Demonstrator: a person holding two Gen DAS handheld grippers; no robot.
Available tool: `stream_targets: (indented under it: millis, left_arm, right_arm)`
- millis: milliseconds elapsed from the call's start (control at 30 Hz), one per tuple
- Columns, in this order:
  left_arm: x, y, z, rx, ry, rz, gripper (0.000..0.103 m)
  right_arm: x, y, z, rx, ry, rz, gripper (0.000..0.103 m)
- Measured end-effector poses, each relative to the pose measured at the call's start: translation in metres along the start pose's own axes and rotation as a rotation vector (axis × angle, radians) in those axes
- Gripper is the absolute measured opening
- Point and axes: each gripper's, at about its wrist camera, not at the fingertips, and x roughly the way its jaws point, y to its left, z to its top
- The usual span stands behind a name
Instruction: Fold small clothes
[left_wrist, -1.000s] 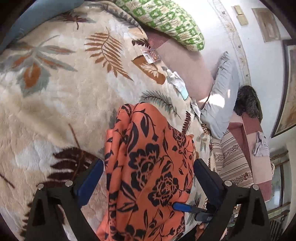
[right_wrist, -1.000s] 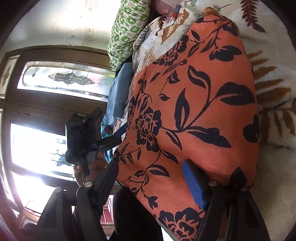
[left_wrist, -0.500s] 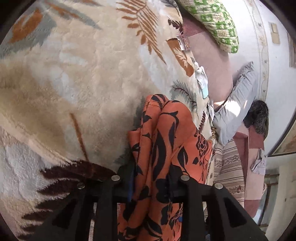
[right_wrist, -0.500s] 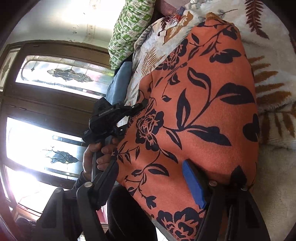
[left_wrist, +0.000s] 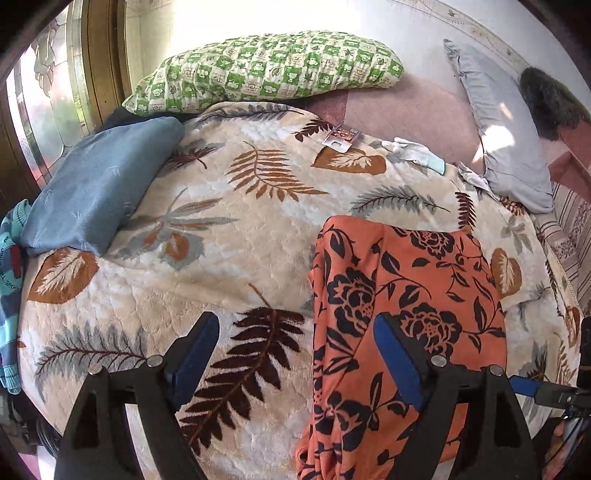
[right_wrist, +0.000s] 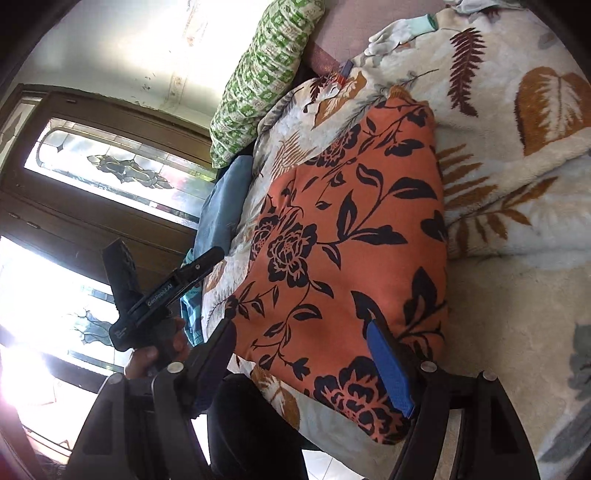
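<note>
An orange garment with black flowers (left_wrist: 402, 306) lies folded on a cream leaf-print blanket (left_wrist: 229, 236), its near end hanging over the bed's edge. My left gripper (left_wrist: 295, 350) is open and empty above the blanket; its right finger (left_wrist: 399, 354) overlaps the garment's left part. In the right wrist view the garment (right_wrist: 343, 240) fills the middle. My right gripper (right_wrist: 306, 362) is open, jaws wide, at the garment's near edge, with the blue pad (right_wrist: 391, 369) over the cloth. The left gripper (right_wrist: 155, 295) shows there, held in a hand beside the bed.
A blue pillow (left_wrist: 96, 192) and a green checked pillow (left_wrist: 266, 70) lie at the bed's far left and back. A grey pillow (left_wrist: 506, 133), a white glove (left_wrist: 413, 151) and a small packet (left_wrist: 340, 136) lie at the back right. A window (right_wrist: 110, 173) stands behind.
My left gripper was shut on the garment's edge half a second ago; it has let go, opened and pulled back and up. The right gripper has stayed open at the garment's near edge.
</note>
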Motion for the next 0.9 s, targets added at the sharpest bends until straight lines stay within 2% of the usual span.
stream_targets:
  millis: [200,300,367,467,533,600,667,767,900]
  left_arm:
    - [-0.012,-0.007,-0.018,0.02,0.009,0.011,0.086]
    - [-0.018,-0.007,-0.021,0.026,0.012,-0.022,0.086]
    - [-0.018,-0.001,-0.02,-0.02,0.032,-0.139,0.086]
    - [-0.008,0.017,-0.02,-0.173,0.089,-0.356,0.086]
    - [0.008,0.021,-0.021,-0.214,0.132,-0.44,0.086]
    - [0.025,0.016,-0.021,-0.197,0.182,-0.452,0.086]
    - [0.038,0.012,-0.021,-0.184,0.209,-0.431,0.086]
    - [0.056,0.006,-0.021,-0.179,0.267,-0.475,0.086]
    - [0.076,-0.001,-0.025,-0.183,0.315,-0.472,0.088]
  right_arm:
    - [-0.016,-0.014,-0.014,0.053,-0.029,-0.034,0.077]
    - [-0.025,-0.022,-0.016,0.084,-0.057,-0.03,0.077]
    - [-0.033,-0.028,-0.014,0.106,-0.081,-0.03,0.077]
    - [-0.042,-0.042,-0.006,0.154,-0.127,-0.045,0.079]
    - [-0.042,-0.056,0.004,0.195,-0.144,-0.048,0.079]
    - [-0.036,-0.065,0.016,0.223,-0.134,-0.046,0.079]
    - [-0.025,-0.069,0.028,0.221,-0.118,-0.053,0.079]
    - [-0.004,-0.071,0.042,0.218,-0.08,-0.023,0.079]
    - [0.032,-0.075,0.048,0.223,-0.018,-0.023,0.079]
